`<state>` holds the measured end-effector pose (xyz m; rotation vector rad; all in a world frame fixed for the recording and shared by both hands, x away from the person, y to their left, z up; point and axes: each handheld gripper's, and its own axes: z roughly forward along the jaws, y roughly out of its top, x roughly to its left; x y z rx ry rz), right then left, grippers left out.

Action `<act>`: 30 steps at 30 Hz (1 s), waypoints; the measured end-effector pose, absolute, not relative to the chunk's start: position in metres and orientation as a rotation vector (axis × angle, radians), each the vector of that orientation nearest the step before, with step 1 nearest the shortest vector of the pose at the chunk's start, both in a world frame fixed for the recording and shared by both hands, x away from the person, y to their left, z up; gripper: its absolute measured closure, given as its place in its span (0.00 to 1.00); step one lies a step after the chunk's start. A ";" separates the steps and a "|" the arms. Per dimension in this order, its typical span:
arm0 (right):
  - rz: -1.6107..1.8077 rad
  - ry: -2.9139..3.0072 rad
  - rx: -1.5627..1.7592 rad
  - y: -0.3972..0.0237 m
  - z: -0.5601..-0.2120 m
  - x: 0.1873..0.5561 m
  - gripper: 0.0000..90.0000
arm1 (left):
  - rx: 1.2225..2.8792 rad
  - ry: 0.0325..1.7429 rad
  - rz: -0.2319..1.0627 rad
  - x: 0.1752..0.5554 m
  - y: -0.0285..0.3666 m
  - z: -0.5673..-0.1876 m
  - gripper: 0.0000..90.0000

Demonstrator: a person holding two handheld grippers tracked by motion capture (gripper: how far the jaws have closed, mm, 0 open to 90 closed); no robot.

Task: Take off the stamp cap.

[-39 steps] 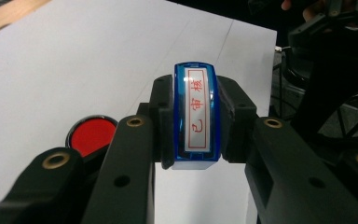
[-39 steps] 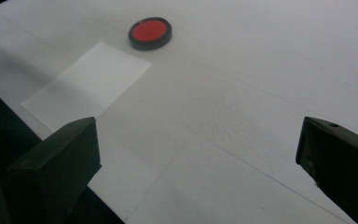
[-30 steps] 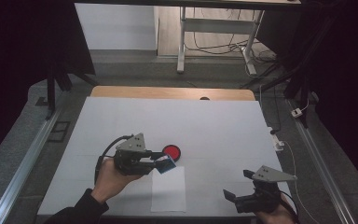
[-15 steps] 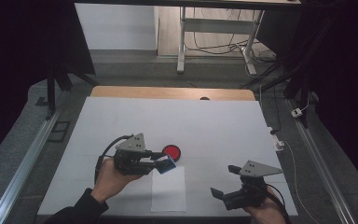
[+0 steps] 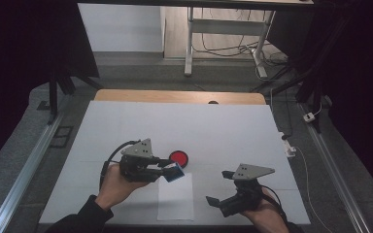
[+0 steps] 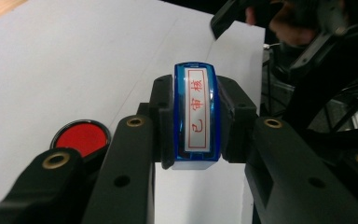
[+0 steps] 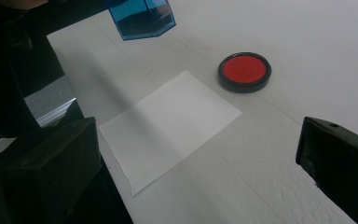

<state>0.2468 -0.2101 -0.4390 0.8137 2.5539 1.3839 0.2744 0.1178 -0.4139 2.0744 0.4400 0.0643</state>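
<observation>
The right gripper (image 5: 212, 201), jaws open and empty, has slid leftward toward the white paper sheet (image 5: 176, 196), likely to steady it; the left gripper (image 5: 171, 168) clamps the blue translucent plastic stamp (image 6: 196, 115).

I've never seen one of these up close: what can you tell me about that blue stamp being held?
The blue stamp is a small block of clear blue plastic, seemingly hollow, with a white label bearing red characters in a red frame on its top face. The left gripper clamps it by its two long sides between black jaws. It is held off the table, above the near edge of the sheet of white paper, beside the round red ink pad. Only the jaws touch it.
</observation>
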 end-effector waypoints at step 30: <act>1.425 2.842 0.384 -0.125 -0.451 0.277 0.26 | 2.062 0.271 -0.053 0.271 0.118 -0.416 0.78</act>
